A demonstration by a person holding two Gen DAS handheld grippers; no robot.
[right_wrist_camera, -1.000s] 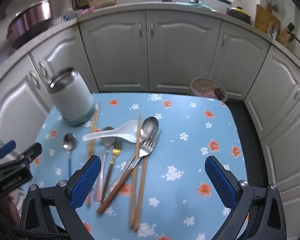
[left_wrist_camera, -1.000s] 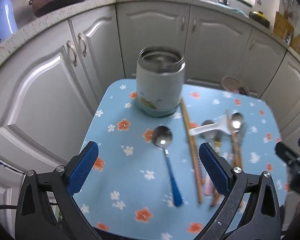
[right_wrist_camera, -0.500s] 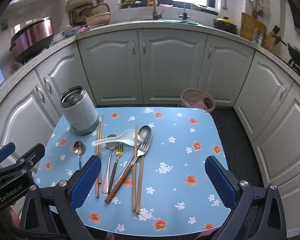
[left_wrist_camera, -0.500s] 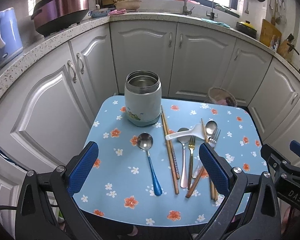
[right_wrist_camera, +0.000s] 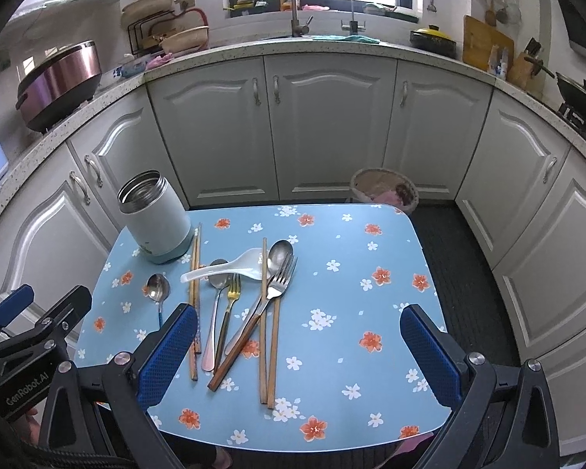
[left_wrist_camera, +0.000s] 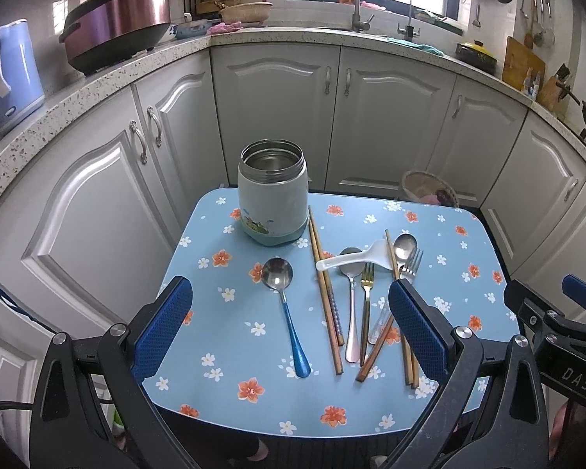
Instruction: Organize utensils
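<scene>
Both grippers hover wide open, empty, above the near edge of the floral surface [left_wrist_camera: 484, 242]. The blue-handled spoon [left_wrist_camera: 289, 312] lies handle-near, directly ahead of the left gripper [left_wrist_camera: 289, 324], below the open steel jar [left_wrist_camera: 272, 191].

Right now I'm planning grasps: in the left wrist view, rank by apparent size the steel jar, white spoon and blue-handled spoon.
1. Steel jar, clearly largest.
2. Blue-handled spoon.
3. White spoon; it lies farther away, so this gap is unsure.

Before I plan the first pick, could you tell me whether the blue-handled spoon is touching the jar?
Apart. In the left wrist view, bare tablecloth shows between the blue-handled spoon and the jar.
</scene>
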